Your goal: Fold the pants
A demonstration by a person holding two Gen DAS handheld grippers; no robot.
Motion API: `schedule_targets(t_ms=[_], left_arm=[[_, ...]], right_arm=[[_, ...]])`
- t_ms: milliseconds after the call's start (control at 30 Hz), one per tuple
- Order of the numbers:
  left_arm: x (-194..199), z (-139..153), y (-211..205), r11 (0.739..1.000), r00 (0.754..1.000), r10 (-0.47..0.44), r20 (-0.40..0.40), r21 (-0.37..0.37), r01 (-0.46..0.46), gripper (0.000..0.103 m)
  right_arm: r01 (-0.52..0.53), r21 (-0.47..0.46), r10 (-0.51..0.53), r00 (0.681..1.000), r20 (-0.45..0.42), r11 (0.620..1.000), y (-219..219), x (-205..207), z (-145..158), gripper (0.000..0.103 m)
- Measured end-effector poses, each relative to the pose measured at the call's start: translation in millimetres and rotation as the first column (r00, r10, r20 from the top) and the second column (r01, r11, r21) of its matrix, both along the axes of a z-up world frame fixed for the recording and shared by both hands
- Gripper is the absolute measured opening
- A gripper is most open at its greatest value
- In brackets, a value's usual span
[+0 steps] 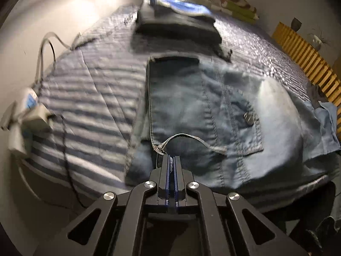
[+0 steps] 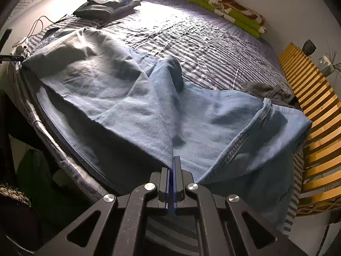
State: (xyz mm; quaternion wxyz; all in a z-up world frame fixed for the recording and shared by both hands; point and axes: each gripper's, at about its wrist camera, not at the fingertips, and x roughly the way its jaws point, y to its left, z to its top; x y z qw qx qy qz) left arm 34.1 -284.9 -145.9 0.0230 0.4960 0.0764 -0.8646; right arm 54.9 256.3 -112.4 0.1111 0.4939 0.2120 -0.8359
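Note:
Light blue jeans (image 1: pixel 191 106) lie spread on a striped bed cover (image 1: pixel 85 85). In the left wrist view the waist end is nearest, with a belt loop (image 1: pixel 191 138) and a metal button (image 1: pixel 248 117). My left gripper (image 1: pixel 171 156) is shut at the waistband edge beside that loop, and denim appears pinched between its pads. In the right wrist view the jeans (image 2: pixel 127 106) drape over the bed's near edge. My right gripper (image 2: pixel 173 160) is shut on a fold of the leg, and the cloth rises in a ridge to its tips.
A pile of folded dark and blue clothes (image 2: pixel 106 4) sits at the far left of the bed (image 2: pixel 213 42). A green patterned blanket (image 2: pixel 230 6) lies at the far right. A wooden slatted frame (image 2: pixel 315 106) borders the right side, beside a crumpled grey garment (image 2: pixel 268 91). A white charger with cables (image 1: pixel 27 111) rests at the left edge.

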Motion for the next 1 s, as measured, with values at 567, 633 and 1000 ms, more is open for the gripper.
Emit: schedule_targets(t_ms=[567,633,1000], left_arm=[[2,8,-25,0.993,0.997,0.063,0.05,-0.104,-0.058,0.006],[7,23,-27,0.994,0.997,0.078,0.022,-0.083,-0.076,0.006],[-43,87,118,0.967,0.963,-0.223,-0.154,0.094,0.239,0.006]], right_arm=[[-0.043,0.074,0.032,0.99,0.137,0.996,-14,19,-48,0.003],[-0.014,0.044,0.008,0.991,0.133,0.999,-11,16,-41,0.004],[0.272,-0.185,-0.278,0.96,-0.008,0.944,64,13,40,0.021]])
